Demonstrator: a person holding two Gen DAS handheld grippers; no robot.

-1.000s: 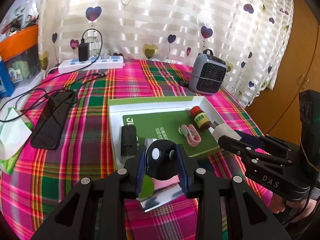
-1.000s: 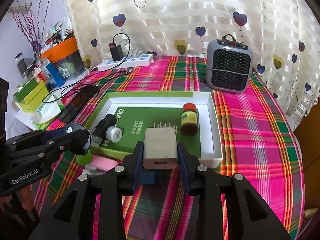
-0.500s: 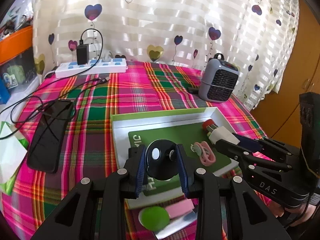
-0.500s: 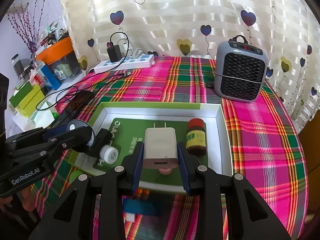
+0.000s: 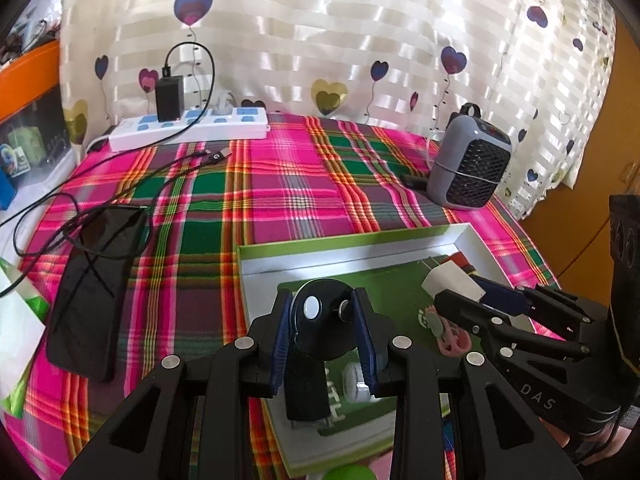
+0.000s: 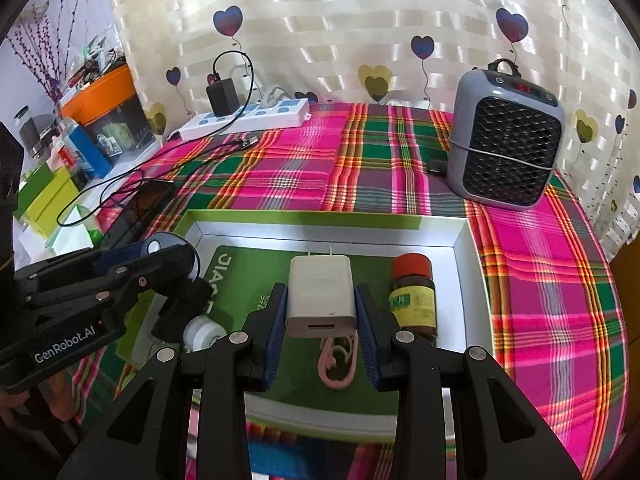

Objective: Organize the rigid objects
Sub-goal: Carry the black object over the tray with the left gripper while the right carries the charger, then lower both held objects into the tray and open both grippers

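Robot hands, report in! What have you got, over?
Left gripper shut on black round gadget. Right gripper shut on white charger. Both above white tray; bottle, pink clip lie inside.

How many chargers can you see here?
2. A white charger is held in the right gripper over the box; a black charger is plugged into the power strip. Others may be hidden.

The table is covered by a tablecloth (image 6: 540, 280) checked in pink, green and orange, and backed by a cream striped curtain (image 6: 360, 20) dotted with purple and gold hearts. A white-walled tray (image 6: 460, 264) with a green floor is seen, as are a white charger (image 6: 322, 296), a red-capped brown bottle (image 6: 414, 296) and a grey heater (image 6: 506, 136).
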